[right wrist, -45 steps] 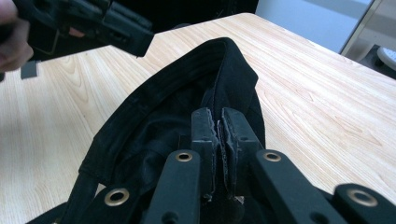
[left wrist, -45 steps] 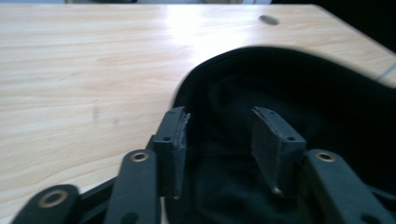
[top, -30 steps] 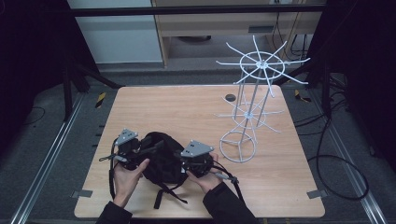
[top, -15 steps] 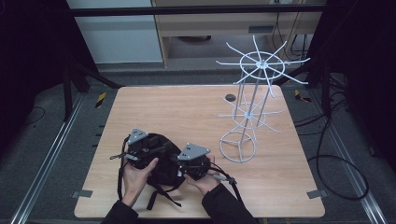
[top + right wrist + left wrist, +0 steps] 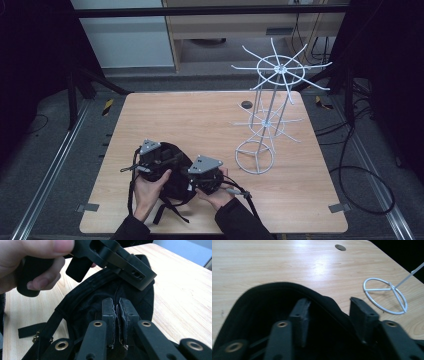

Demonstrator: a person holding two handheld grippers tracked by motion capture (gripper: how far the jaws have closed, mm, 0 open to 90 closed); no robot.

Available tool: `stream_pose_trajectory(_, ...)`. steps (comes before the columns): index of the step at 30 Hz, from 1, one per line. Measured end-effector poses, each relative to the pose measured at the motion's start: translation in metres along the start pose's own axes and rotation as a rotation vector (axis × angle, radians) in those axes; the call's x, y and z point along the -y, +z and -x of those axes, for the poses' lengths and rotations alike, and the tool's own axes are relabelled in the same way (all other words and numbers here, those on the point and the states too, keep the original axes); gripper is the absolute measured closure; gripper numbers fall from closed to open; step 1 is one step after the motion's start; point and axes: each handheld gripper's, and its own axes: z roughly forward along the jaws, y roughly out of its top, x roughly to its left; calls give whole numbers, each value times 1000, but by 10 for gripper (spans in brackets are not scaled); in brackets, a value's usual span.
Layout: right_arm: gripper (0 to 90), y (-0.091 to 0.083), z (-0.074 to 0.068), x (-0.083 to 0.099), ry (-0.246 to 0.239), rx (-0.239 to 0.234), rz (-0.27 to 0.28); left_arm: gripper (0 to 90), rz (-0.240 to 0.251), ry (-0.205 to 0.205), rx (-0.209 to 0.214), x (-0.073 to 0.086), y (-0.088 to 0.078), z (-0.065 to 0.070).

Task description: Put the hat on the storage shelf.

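A black cap [image 5: 176, 176] with loose straps [image 5: 165, 212] lies on the wooden table [image 5: 200, 120], near its front edge. My left gripper [image 5: 162, 161] sits over the cap's left side. In the left gripper view its jaws [image 5: 329, 312] straddle the cap's rim [image 5: 262, 300] and have just been closing. The rim runs between them, and a gap remains at the pads. My right gripper [image 5: 196, 180] is at the cap's right side. In the right gripper view it [image 5: 117, 307] is shut on a fold of the cap's fabric [image 5: 140, 287], with the left gripper's fingers [image 5: 133, 273] just above.
A tall white wire rack [image 5: 265, 115] with spoked arms stands at the right, its ring base [image 5: 384, 293] close beside the cap. A small round hole [image 5: 246, 104] sits near the table's far edge. Cables lie on the floor to the right.
The left gripper has shifted a little rightward from the cap's left edge onto the cap, and its jaws have narrowed around the rim. The right gripper has stayed put.
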Motion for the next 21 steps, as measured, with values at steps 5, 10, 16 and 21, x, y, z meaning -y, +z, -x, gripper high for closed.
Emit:
stream_pose_trajectory(5,812,4,-2,-1,9,-7,-1,646,-1,-4,4,0,-2,3)
stream_pose_trajectory(10,722,2,-4,-2,27,-36,3,731,5,-11,18,0,-3,4)
stream_pose_trajectory(16,588,-16,-4,-5,58,-64,37,783,37,-27,34,-3,-10,3)
stream_pose_trajectory(21,535,-37,7,-12,62,-7,54,811,77,-19,62,-7,-20,3)
